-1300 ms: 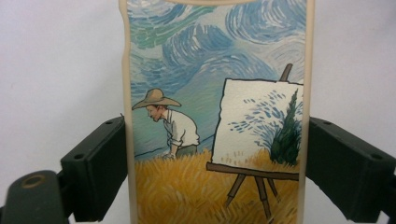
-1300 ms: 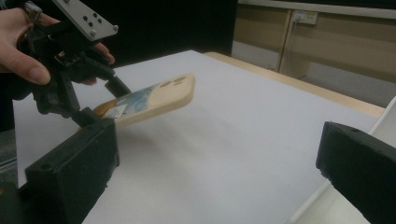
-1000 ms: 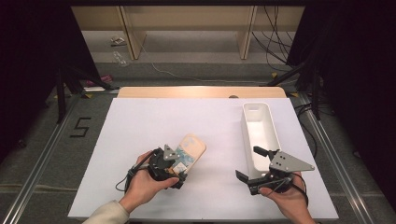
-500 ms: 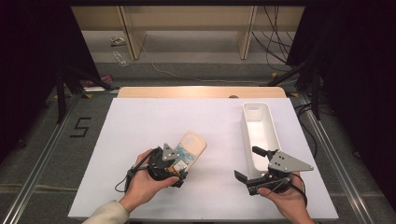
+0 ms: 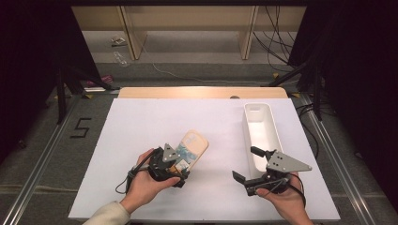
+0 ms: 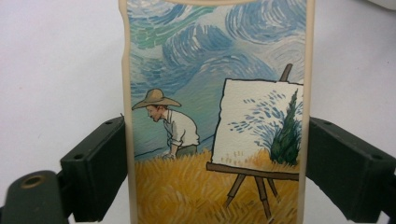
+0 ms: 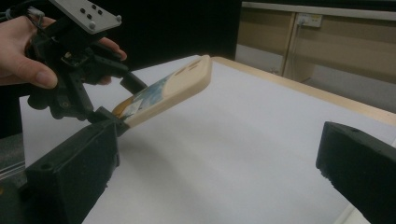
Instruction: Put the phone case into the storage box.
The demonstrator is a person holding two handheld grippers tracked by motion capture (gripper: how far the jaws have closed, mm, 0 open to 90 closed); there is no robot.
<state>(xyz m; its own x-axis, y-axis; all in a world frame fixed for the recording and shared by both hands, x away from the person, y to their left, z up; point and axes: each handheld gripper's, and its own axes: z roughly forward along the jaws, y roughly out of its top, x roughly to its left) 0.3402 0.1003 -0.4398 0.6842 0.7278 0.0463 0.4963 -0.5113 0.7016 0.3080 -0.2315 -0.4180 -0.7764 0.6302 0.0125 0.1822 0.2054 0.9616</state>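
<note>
On the near left part of the white desk (image 5: 141, 122), left tongs (image 5: 174, 163) clamped on a cream phone case (image 5: 190, 149), one jaw pressed against each long edge. Seen in the left gripper view, painted side of the case turned toward the camera: swirled blue sky, a figure in a straw hat bent over yellow grass, a canvas on an easel with a dark green tree (the black jaws flush against the cream rim on both sides). From the right gripper view, case (image 7: 173, 91) raised off the desk and tilted, its far rounded end higher than the gripped end, with bare desk surface and a soft shadow beneath. Left hand (image 5: 145, 185) wrapped round the body of its tongs, cable trailing toward the near edge. Near right, right tongs (image 5: 245, 166) spread wide with nothing between the jaws, held in the right hand (image 5: 281, 199) above the desk, grey three-cornered plate on top. Just beyond them, a long white bin (image 5: 263, 133) lying lengthwise toward the far edge, well apart from the case. Beyond the desk, wooden shelving and loose cables on the floor.
</note>
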